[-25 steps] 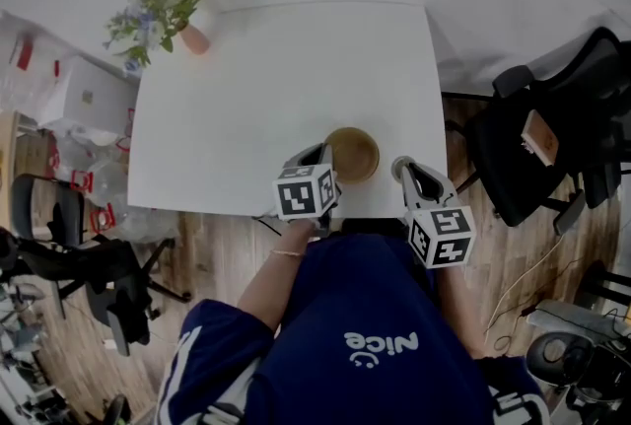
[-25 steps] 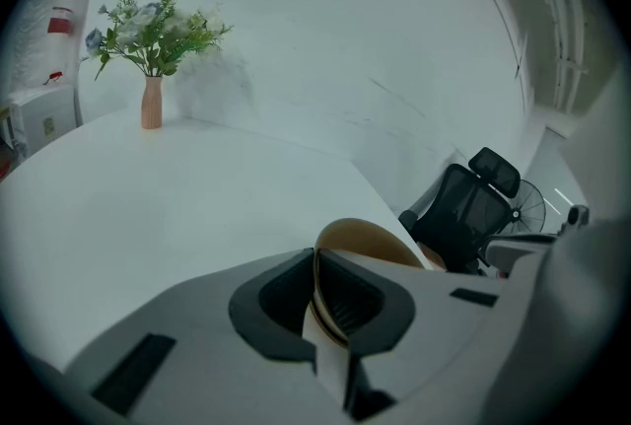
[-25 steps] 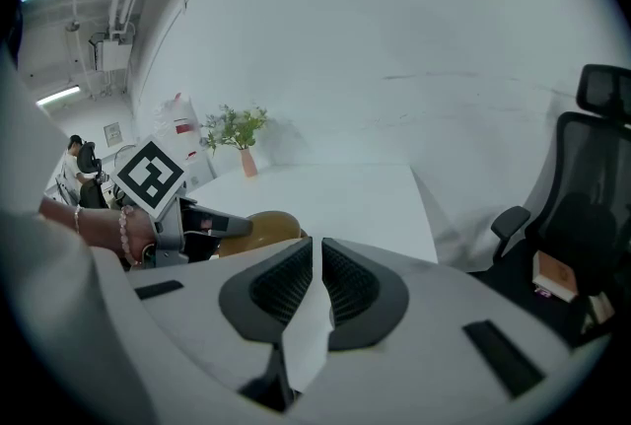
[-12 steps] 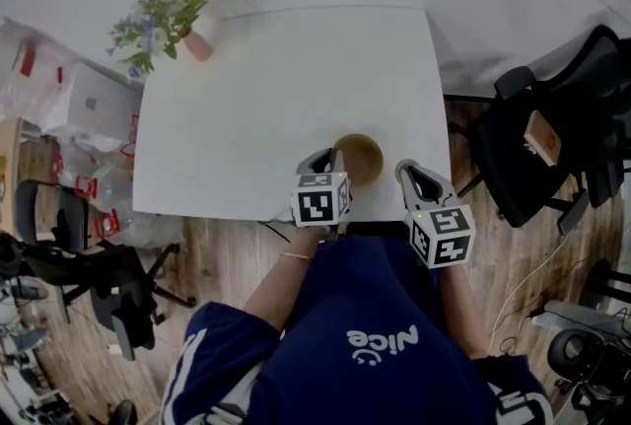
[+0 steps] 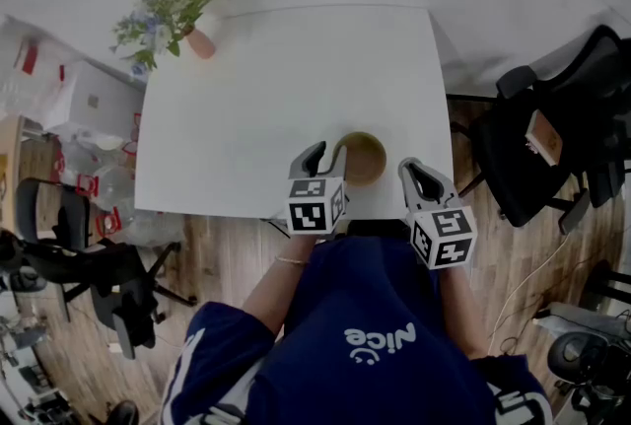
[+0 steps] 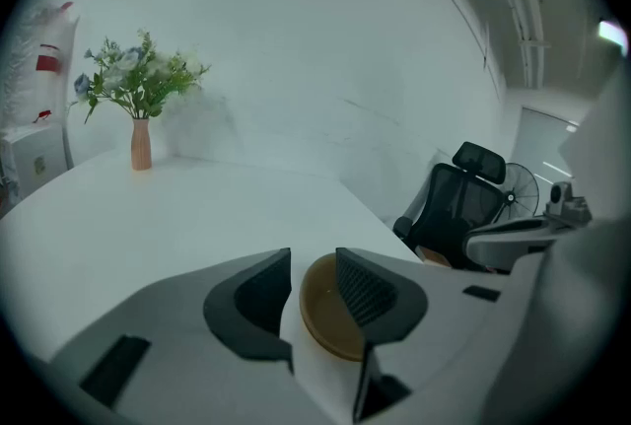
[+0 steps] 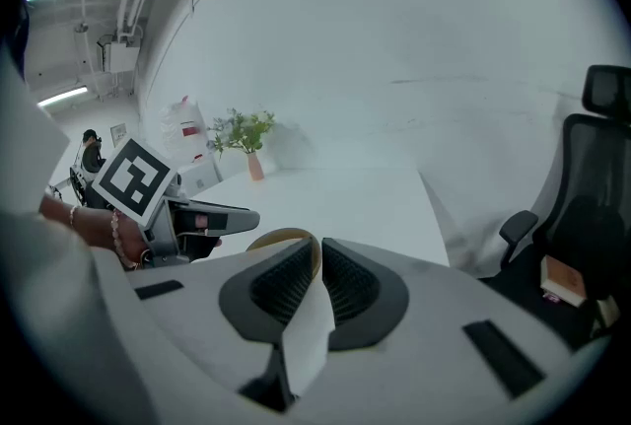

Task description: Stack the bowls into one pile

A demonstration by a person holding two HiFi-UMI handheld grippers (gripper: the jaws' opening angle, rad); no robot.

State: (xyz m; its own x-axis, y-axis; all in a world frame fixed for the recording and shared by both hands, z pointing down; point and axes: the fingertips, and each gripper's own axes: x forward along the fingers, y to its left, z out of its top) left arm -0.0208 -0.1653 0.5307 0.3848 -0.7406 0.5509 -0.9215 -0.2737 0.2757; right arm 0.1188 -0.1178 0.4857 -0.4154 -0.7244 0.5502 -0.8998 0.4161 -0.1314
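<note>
Looking down through the head view, I had both grippers held out over the near edge of the white table (image 5: 266, 98), each tipped forward and downward. The left gripper (image 5: 328, 149) sat at the left rim of the brown bowl (image 5: 363, 157), its marker cube toward the person's blue shirt (image 5: 375, 334) and a bare forearm (image 5: 281, 280) with a thin bracelet behind it. The right gripper (image 5: 404, 165) hung just beside the bowl's right edge. The bowl itself stood on the table close to the near edge, between the two tools. I could not tell whether more than one bowl was nested there.

The left gripper view gave me what the overhead could not. Its jaws were opening and stood well apart. The bowl's rim was in the gap, nearer the right-hand jaw, with bare table showing beside the left-hand one. Neither pad pressed on the bowl.

The right gripper view showed its jaws drawn together to a thin slit, with nothing clamped that I could make out. The bowl's rim curved just beyond the tips. That view also caught the left gripper's cube and the hand carrying it.

Only the head view laid out the whole table. A vase of flowers (image 5: 195, 38) stood at the far left corner, and a black office chair (image 5: 523, 157) stood off to the right.
</note>
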